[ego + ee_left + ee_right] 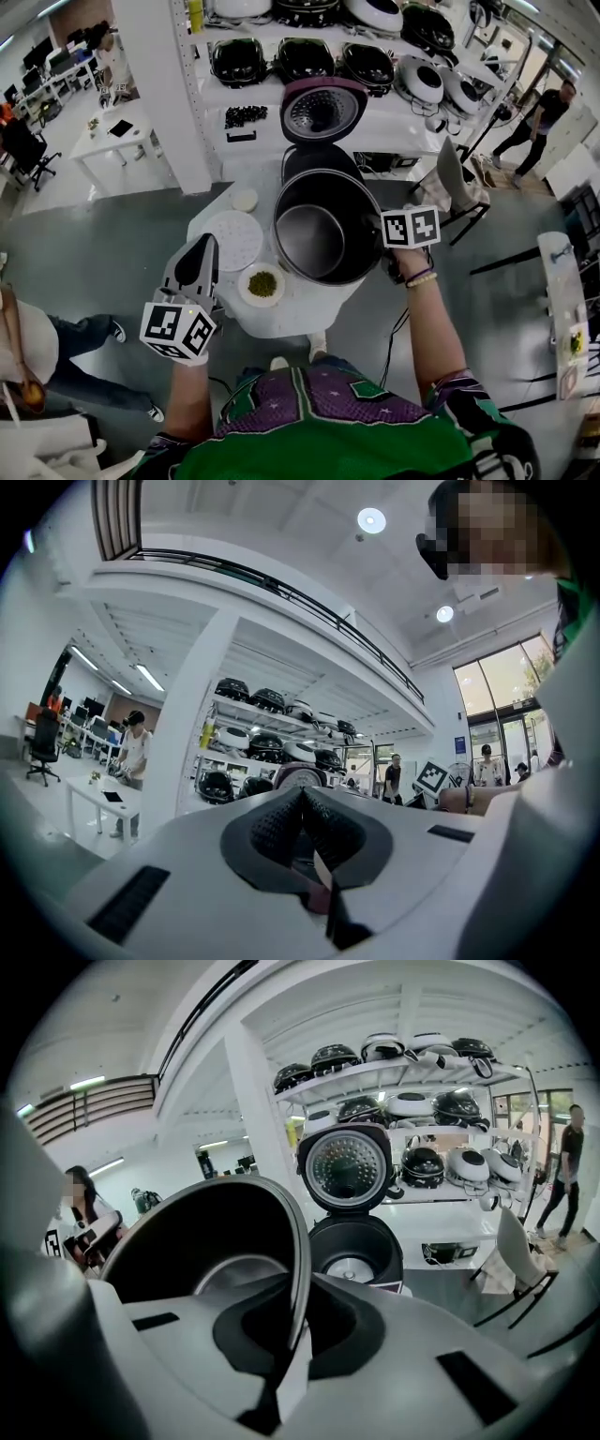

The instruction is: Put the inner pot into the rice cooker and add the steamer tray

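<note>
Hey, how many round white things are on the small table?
3: a steamer tray at left, a small disc behind it, a bowl of green bits in front; the pot may hide more.

Table (pixel 300 317), contents:
- Rice cooker (pixel 314 157) at the far edge, its lid (pixel 322 111) raised toward the shelf (pixel 262 94) behind.
- Inner pot (pixel 323 230) just near of the cooker (right tongs (pixel 377 234) on its right rim).
- Steamer tray (pixel 232 239) left of the pot.
- Bowl (pixel 262 284) near of the tray.
- Left tongs (pixel 202 248) at the left near edge.
</note>
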